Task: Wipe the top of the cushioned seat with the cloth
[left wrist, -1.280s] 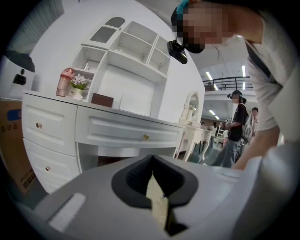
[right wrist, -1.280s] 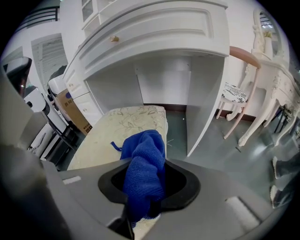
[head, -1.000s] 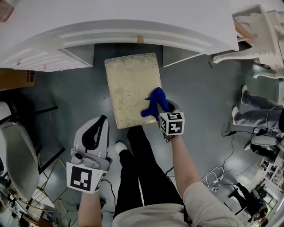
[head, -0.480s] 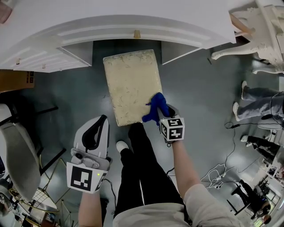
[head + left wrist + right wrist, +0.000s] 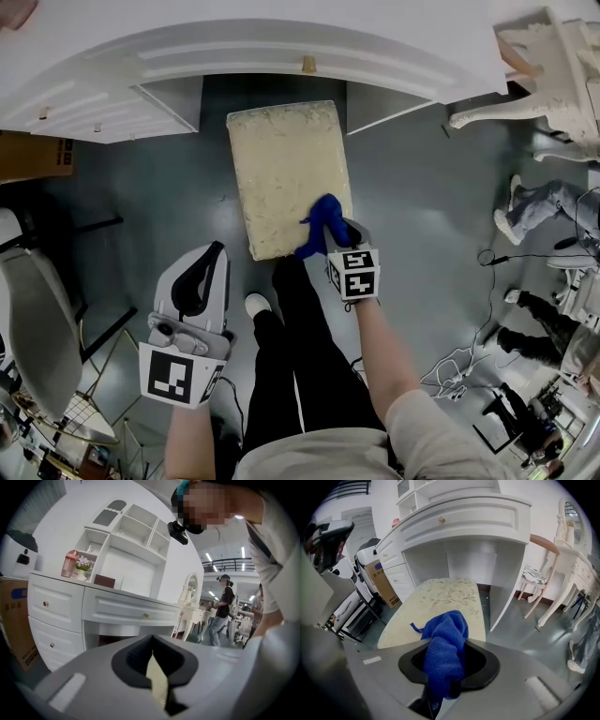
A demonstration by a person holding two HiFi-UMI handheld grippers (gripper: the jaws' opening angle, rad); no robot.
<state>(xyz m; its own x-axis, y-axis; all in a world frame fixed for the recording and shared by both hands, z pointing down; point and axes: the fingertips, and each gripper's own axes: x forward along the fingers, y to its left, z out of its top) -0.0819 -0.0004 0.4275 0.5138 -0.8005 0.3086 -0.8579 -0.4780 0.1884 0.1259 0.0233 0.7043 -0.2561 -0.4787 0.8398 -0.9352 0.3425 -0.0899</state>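
Right tool (image 5: pixel 336 242) is clamping cloth (image 5: pixel 322 217) on seat's (image 5: pixel 281 159) near-right corner; wiping is probably mid-way. Left tool (image 5: pixel 214 255) is hanging closed, empty.

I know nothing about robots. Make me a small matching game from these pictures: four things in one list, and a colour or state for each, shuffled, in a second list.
Things:
1. cloth
2. cushioned seat
3. left gripper
4. dressing table

Descriptions:
A. white, with drawers
B. jaws together, holding nothing, off to the seat's left
C. blue, pinched in the jaws of the right gripper, at the seat's near right corner
D. pale yellow, with a patterned top

Pairs: 1-C, 2-D, 3-B, 4-A
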